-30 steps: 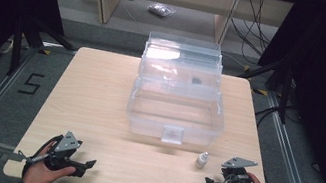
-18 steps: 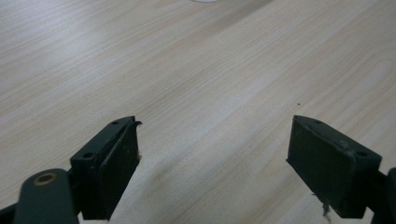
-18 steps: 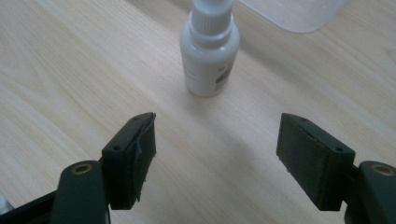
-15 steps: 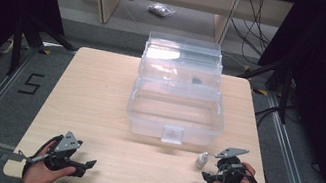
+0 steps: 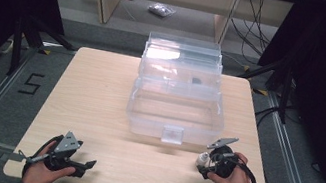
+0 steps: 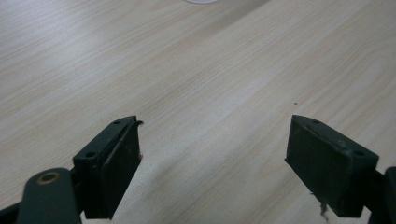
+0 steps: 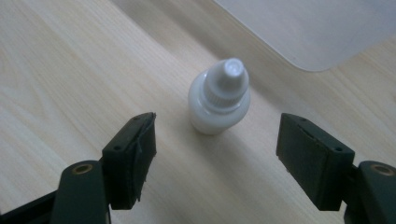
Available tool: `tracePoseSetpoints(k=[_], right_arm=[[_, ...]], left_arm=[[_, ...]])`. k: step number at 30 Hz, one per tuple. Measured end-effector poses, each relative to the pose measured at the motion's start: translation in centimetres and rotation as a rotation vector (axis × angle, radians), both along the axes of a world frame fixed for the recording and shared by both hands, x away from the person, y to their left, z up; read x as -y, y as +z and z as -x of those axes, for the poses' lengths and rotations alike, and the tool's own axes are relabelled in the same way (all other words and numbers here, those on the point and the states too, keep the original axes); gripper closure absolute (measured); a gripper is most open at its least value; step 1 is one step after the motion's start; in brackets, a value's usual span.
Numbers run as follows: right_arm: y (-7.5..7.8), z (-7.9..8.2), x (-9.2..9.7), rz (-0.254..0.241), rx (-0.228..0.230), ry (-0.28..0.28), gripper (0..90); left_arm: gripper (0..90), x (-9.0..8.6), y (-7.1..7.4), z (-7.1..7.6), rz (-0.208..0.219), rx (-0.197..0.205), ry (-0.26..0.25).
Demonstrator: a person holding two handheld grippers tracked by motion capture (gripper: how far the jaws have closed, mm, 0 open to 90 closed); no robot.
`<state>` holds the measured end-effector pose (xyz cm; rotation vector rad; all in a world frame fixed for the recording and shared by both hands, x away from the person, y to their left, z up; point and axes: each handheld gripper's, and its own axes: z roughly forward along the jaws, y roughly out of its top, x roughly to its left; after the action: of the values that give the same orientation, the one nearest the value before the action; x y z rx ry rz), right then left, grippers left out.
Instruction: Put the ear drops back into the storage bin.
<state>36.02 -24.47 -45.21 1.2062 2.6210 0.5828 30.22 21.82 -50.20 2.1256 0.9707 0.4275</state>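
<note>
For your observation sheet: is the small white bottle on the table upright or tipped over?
Upright. The bottle stands on its base on the table, cap pointing up, ahead of the right gripper, untouched.

One pale wooden counter with rounded corners (image 5: 99,95), carrying one large clear plastic box with its lid swung open (image 5: 175,111) and one small white plastic dropper bottle with a ribbed cap (image 7: 219,97). Two black hand-held grippers, the left gripper (image 5: 82,163) and the right gripper (image 5: 203,165), each with two black jaws spread apart. One clear plastic bag (image 5: 160,10) on the floor beyond.
</note>
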Motion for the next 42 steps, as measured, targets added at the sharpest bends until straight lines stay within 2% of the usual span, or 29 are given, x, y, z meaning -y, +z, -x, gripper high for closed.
tracePoseSetpoints(k=[1, 2, 3, 4, 5, 6, 8, 10, 11, 12, 14, 16, 17, 19, 21, 23, 24, 27, 29, 33, 36, 37, 38, 39, 41, 42], right_arm=[[0.0, -0.2, 0.0, 0.011, 0.013, 0.008, 30.2], [0.1, -0.3, -0.1, 0.011, -0.003, -0.009, 30.4], [-0.1, -0.5, -0.2, 0.005, -0.011, 0.004, 31.3], [-0.2, -0.8, -0.2, 0.015, 0.010, 0.024, 31.8], [-0.2, -0.9, -0.3, 0.014, -0.011, 0.010, 32.1], [-0.2, -0.9, -0.3, 0.012, -0.015, 0.006, 32.4], [-0.3, -1.2, -0.4, 0.030, -0.007, 0.018, 33.7], [-0.4, -1.3, -0.7, 0.026, -0.023, 0.019, 33.9], [-0.6, -1.5, -0.6, 0.037, 0.006, 0.040, 34.3], [-0.6, -1.5, -0.6, 0.037, 0.006, 0.040, 34.3], [-0.5, -1.6, -0.8, 0.032, -0.007, 0.049, 38.0], [-0.5, -1.7, -0.8, 0.037, -0.003, 0.056, 39.7], [-0.4, -1.7, -0.9, 0.035, -0.008, 0.055, 40.7], [-0.3, -1.8, -0.9, 0.051, 0.006, 0.072, 43.7], [-0.2, -1.8, -1.2, 0.055, -0.004, 0.061, 44.8], [-0.2, -1.9, -1.3, 0.060, 0.009, 0.083, 46.0], [-0.2, -1.9, -1.4, 0.059, -0.006, 0.083, 46.4], [-0.3, -2.2, -1.5, 0.074, 0.000, 0.106, 48.0], [-0.4, -2.2, -1.6, 0.082, -0.008, 0.085, 49.7], [-0.5, -2.4, -1.7, 0.081, -0.018, 0.103, 52.1], [-0.6, -2.6, -1.7, 0.088, -0.015, 0.110, 54.9], [-0.8, -2.3, -2.0, 0.091, -0.034, 0.055, 56.0], [-0.7, -2.5, -1.9, 0.089, -0.027, 0.095, 57.7], [-0.7, -2.5, -1.8, 0.087, -0.028, 0.108, 59.3], [-0.7, -2.4, -1.9, 0.081, -0.034, 0.098, 59.7], [-0.7, -2.6, -1.8, 0.086, -0.024, 0.117, 59.8]], left_arm=[[17.3, 0.0, 0.0, 0.0, 0.001, 0.000, -0.002], [17.4, 0.1, 0.1, 0.1, 0.012, 0.002, 0.001], [17.6, 0.0, 0.2, 0.0, 0.006, 0.001, -0.010], [17.8, 0.1, 0.2, 0.1, 0.029, 0.007, 0.002], [17.9, 0.1, 0.2, 0.1, 0.031, 0.007, 0.002], [17.9, -0.1, 0.2, 0.1, 0.005, 0.009, -0.004], [18.1, -0.1, 0.2, 0.0, 0.005, 0.019, 0.006], [18.4, -0.1, 0.4, 0.1, 0.016, 0.001, -0.009], [18.4, -0.1, 0.2, 0.0, 0.003, 0.019, 0.007], [18.4, -0.1, 0.2, 0.0, 0.003, 0.019, 0.007], [18.5, 0.0, 0.3, 0.1, 0.031, 0.008, -0.003], [18.6, 0.0, 0.3, 0.1, 0.028, 0.002, -0.009], [18.7, 0.0, 0.3, 0.1, 0.016, 0.014, 0.000], [18.9, 0.1, 0.3, 0.2, 0.035, 0.017, -0.004], [19.0, 0.1, 0.3, 0.2, 0.034, 0.019, -0.005], [19.0, 0.1, 0.3, 0.2, 0.034, 0.017, -0.005], [19.0, 0.1, 0.3, 0.2, 0.034, 0.018, -0.005], [19.0, 0.1, 0.3, 0.2, 0.031, 0.019, -0.013], [18.9, 0.0, 0.5, 0.2, 0.016, 0.009, -0.016], [18.9, 0.0, 0.4, 0.2, 0.024, 0.023, -0.009], [18.9, 0.0, 0.5, 0.2, 0.018, 0.008, -0.023], [18.9, 0.0, 0.5, 0.2, 0.018, 0.009, -0.023], [19.0, 0.0, 0.5, 0.2, 0.019, 0.010, -0.022], [19.0, 0.1, 0.5, 0.3, 0.024, 0.025, -0.012], [19.0, 0.1, 0.4, 0.3, 0.034, 0.026, -0.008], [19.0, 0.1, 0.4, 0.3, 0.037, 0.027, -0.007]])
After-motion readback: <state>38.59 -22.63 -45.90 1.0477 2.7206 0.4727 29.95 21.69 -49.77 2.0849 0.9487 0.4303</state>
